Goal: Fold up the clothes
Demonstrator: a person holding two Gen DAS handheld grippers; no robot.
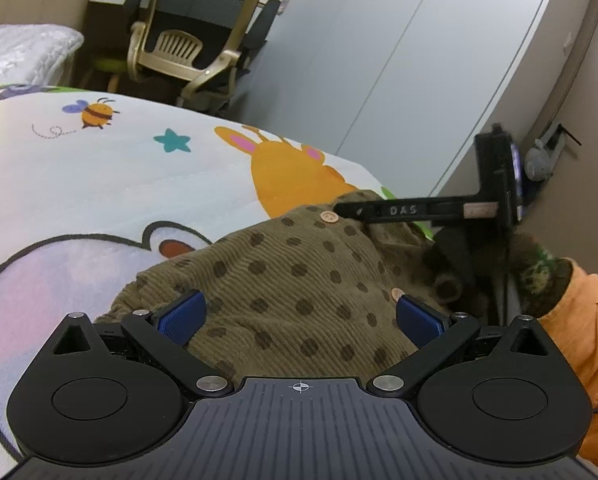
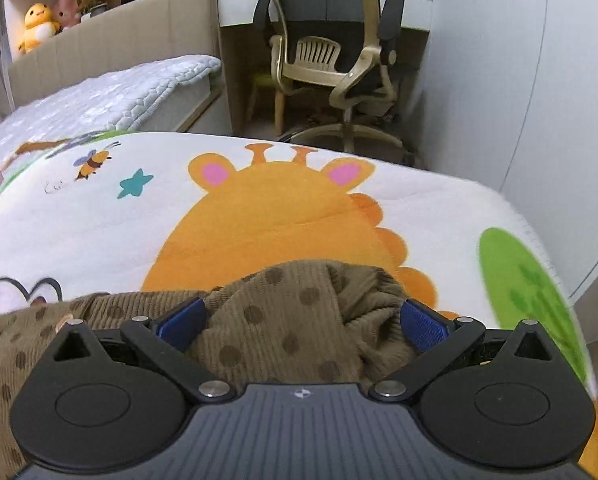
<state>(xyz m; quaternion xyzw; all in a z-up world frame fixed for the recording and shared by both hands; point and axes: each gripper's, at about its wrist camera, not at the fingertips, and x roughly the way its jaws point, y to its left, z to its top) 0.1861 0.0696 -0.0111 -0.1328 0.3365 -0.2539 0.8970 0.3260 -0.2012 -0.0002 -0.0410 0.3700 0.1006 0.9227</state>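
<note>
Best bet here is to pinch a real edge or corner of the olive-brown corduroy garment with dark polka dots (image 1: 299,280), one per side, and pull it out flat on the cartoon-animal print bed blanket (image 2: 259,208) before folding, since it's lying bunched up. Left gripper (image 1: 301,314) and right gripper (image 2: 303,322) both have their blue pads spread wide over the fabric. I think nothing's pinched yet, though the view's too low to tell if they're touching it.
</note>
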